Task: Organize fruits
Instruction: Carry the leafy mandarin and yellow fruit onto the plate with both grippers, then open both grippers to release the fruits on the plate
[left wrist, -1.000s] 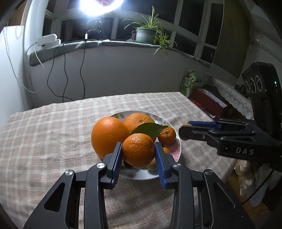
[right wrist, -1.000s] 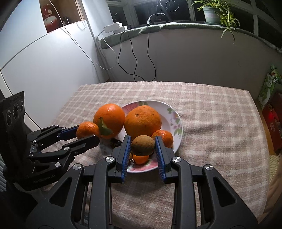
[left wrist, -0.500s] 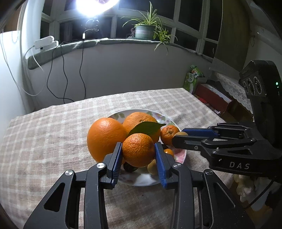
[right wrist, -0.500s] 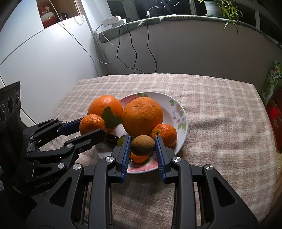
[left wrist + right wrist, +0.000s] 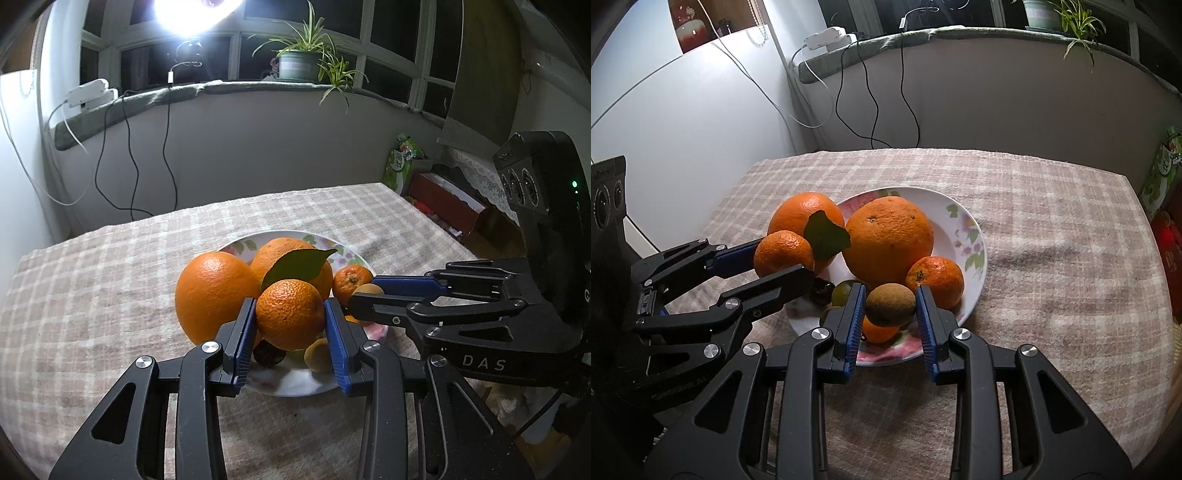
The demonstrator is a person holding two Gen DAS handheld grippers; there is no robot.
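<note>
Left gripper [image 5: 291, 319] clamps a tangerine [image 5: 290, 314], leaf [image 5: 295, 264] attached, which we see just above the plate [image 5: 975, 236] at its near-left rim. Right gripper [image 5: 891, 306] pinches a kiwi [image 5: 891, 303] over the plate's near edge. We note two oranges: one [image 5: 888, 242] mid-plate, the other [image 5: 805, 216] at its left rim. A second tangerine [image 5: 936, 280] sits right of centre.

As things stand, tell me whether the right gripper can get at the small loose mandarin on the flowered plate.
Probably not yet: the right gripper is shut on a brown kiwi. The small mandarin lies just beyond, unobstructed, on the plate.
</note>
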